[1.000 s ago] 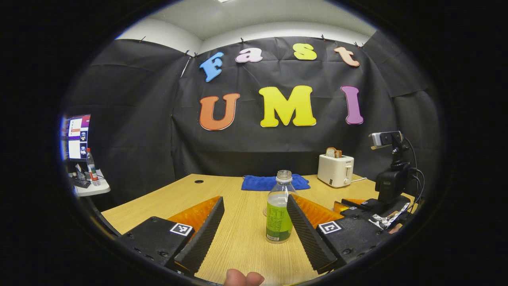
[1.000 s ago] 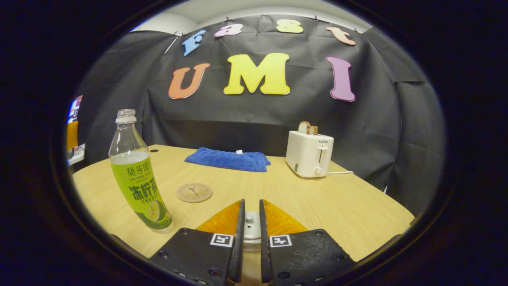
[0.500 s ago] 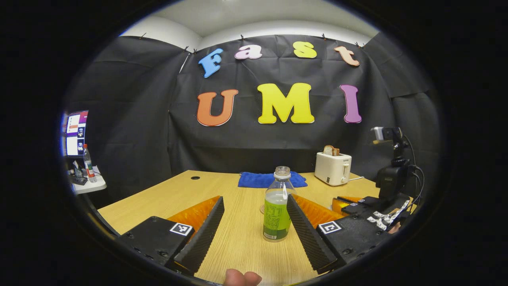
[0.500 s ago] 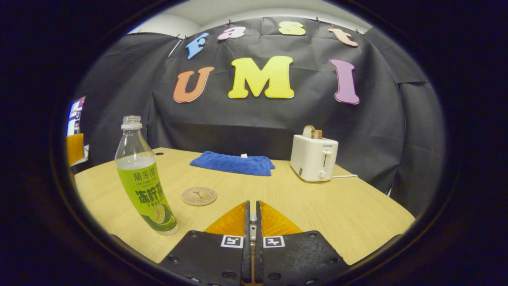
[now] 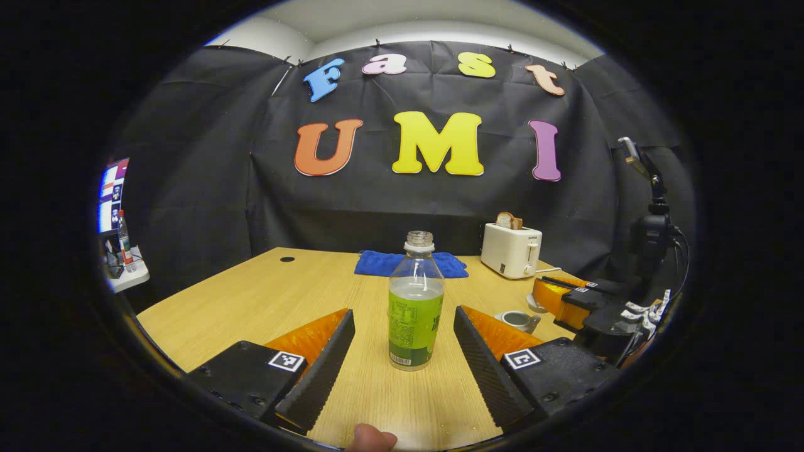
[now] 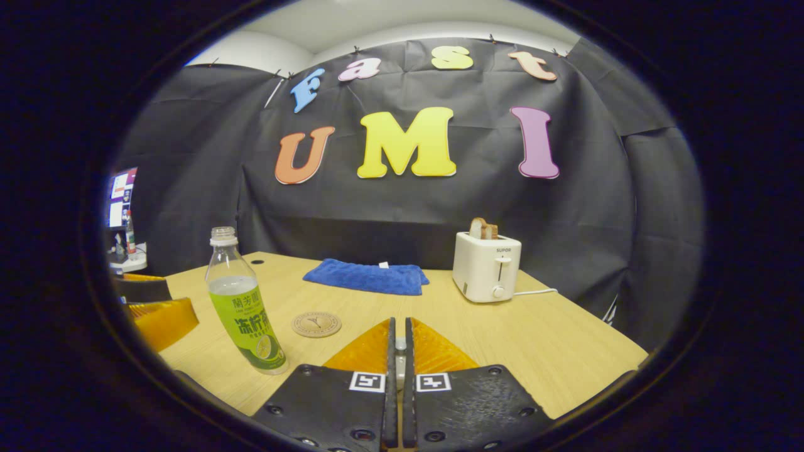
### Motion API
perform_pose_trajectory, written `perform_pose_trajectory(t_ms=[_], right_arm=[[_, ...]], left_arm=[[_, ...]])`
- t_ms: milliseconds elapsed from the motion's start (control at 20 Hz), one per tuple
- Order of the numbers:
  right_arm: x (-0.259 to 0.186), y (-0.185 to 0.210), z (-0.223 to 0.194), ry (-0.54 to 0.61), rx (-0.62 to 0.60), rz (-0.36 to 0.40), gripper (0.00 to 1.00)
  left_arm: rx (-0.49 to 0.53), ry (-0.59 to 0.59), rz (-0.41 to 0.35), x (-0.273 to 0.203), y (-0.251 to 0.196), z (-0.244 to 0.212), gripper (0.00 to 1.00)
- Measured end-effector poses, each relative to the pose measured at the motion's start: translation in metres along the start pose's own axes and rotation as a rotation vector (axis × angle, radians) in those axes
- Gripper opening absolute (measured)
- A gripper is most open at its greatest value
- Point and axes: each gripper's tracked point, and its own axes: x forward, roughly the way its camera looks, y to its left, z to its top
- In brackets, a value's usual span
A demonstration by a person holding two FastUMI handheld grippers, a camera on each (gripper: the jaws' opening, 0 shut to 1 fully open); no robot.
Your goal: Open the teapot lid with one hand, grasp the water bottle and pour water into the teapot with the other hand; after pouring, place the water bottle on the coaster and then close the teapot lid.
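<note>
1. In the left gripper view, we see our left gripper point(image 5: 402, 342) with its fingers spread wide, touching nothing. The clear plastic water bottle with a green label point(image 5: 415, 301) stands upright and uncapped on the light wooden table point(image 5: 282, 301), just ahead of the gap between the fingers. It is about two-thirds full of clear liquid.
2. To the right, the same view shows the open white teapot point(image 5: 518, 320), its lid off. Beside it is the right gripper point(image 5: 568, 295).
3. In the right gripper view, we see the right gripper point(image 6: 399, 351) clenched on a small white knob, the lid knob as far as we can tell point(image 6: 399, 361).
4. This view also shows the round wooden coaster point(image 6: 316, 324), bare, just right of the bottle. Behind it lie a blue folded cloth point(image 6: 367, 277) and a white toaster point(image 6: 485, 267) holding bread.
</note>
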Motion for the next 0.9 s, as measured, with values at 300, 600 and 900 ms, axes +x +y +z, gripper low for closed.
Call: perform_pose_trajectory(t_ms=[300, 600, 900], right_arm=[[-0.012, -0.018, -0.003, -0.004, 0.010, -0.010, 0.03], [-0.012, -0.031, -0.011, 0.016, 0.014, -0.023, 0.03], [-0.012, -0.040, -0.012, 0.022, 0.022, -0.034, 0.03]], left_arm=[[0.006, 0.060, 0.004, 0.023, -0.007, -0.028, 1.00], [0.008, 0.080, 0.016, 0.050, -0.006, -0.037, 1.00], [-0.002, 0.098, 0.035, 0.063, -0.002, -0.046, 1.00]])
